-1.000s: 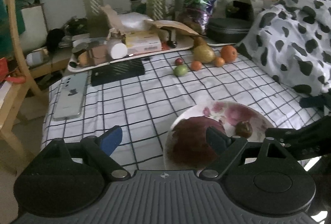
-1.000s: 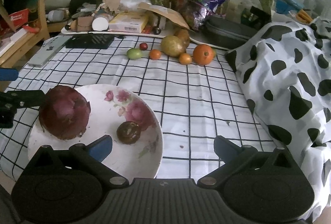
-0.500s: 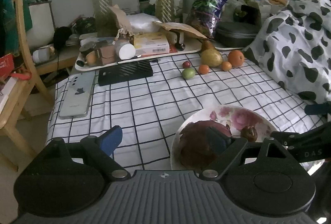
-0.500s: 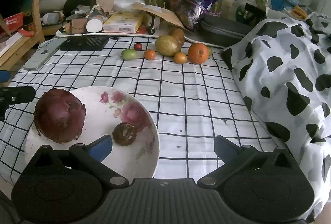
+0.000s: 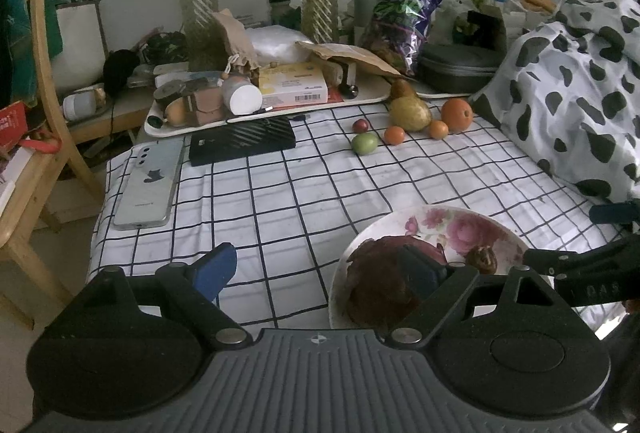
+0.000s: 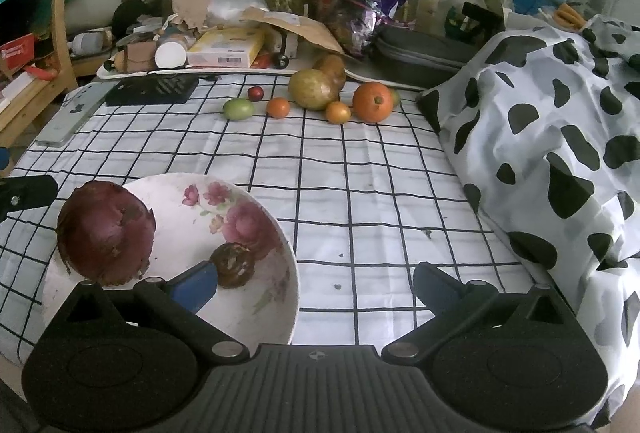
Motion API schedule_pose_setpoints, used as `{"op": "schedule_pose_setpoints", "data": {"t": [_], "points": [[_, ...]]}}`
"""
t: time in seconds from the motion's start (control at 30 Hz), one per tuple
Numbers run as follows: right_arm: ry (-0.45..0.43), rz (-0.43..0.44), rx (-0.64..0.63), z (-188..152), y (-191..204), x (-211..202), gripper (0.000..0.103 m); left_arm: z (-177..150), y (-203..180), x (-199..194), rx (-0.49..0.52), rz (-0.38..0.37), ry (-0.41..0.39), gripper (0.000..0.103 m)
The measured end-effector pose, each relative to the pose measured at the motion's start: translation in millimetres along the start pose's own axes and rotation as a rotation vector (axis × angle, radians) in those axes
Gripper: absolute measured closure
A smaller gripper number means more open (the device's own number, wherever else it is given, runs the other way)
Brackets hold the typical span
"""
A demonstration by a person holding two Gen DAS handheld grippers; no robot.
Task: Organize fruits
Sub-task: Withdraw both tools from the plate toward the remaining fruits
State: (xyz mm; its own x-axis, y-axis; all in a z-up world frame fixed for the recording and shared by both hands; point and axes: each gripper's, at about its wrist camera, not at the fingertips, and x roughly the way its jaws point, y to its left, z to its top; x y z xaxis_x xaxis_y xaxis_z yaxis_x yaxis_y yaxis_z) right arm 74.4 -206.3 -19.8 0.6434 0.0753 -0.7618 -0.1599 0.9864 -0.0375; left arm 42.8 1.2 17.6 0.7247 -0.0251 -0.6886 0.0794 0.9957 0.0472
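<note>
A white floral plate (image 6: 256,309) (image 5: 472,221) on the checked cloth holds a large dark red fruit (image 6: 106,231) (image 5: 376,285) and a small brown fruit (image 6: 232,265) (image 5: 482,260). At the far side lie a pear (image 6: 314,89) (image 5: 410,113), an orange (image 6: 373,102) (image 5: 457,114), two small orange fruits (image 6: 278,107), a green fruit (image 6: 239,109) (image 5: 364,143) and a small red fruit (image 6: 255,93). My left gripper (image 5: 320,271) is open and empty, near the plate's left. My right gripper (image 6: 316,285) is open and empty over the plate's right edge.
A phone (image 5: 148,183) and a black case (image 5: 242,145) lie at the far left of the cloth. A cluttered tray (image 5: 264,101) and glass vases (image 5: 198,1) stand behind. A cow-print blanket (image 6: 560,137) rises on the right. A wooden chair (image 5: 36,137) stands at the left.
Both grippers have drawn back and up a little from the plate; the view takes in more of the cloth. No fruit has moved.
</note>
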Motion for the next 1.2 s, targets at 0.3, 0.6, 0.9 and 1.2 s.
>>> {"op": "schedule_pose_setpoints", "data": {"t": [0.3,0.6,0.9,1.2], "points": [[-0.002,-0.041,0.036,9,-6,10,0.000,9,-1,4,0.010,-0.011,-0.015,0.015],[-0.001,-0.082,0.057,20,-14,23,0.000,22,0,19,0.039,-0.031,-0.028,0.015],[0.009,-0.083,0.052,35,-19,41,0.000,35,3,39,0.068,-0.062,-0.026,0.015],[0.020,-0.084,0.036,47,-20,58,0.000,49,8,61,0.077,-0.114,-0.013,0.015]]}}
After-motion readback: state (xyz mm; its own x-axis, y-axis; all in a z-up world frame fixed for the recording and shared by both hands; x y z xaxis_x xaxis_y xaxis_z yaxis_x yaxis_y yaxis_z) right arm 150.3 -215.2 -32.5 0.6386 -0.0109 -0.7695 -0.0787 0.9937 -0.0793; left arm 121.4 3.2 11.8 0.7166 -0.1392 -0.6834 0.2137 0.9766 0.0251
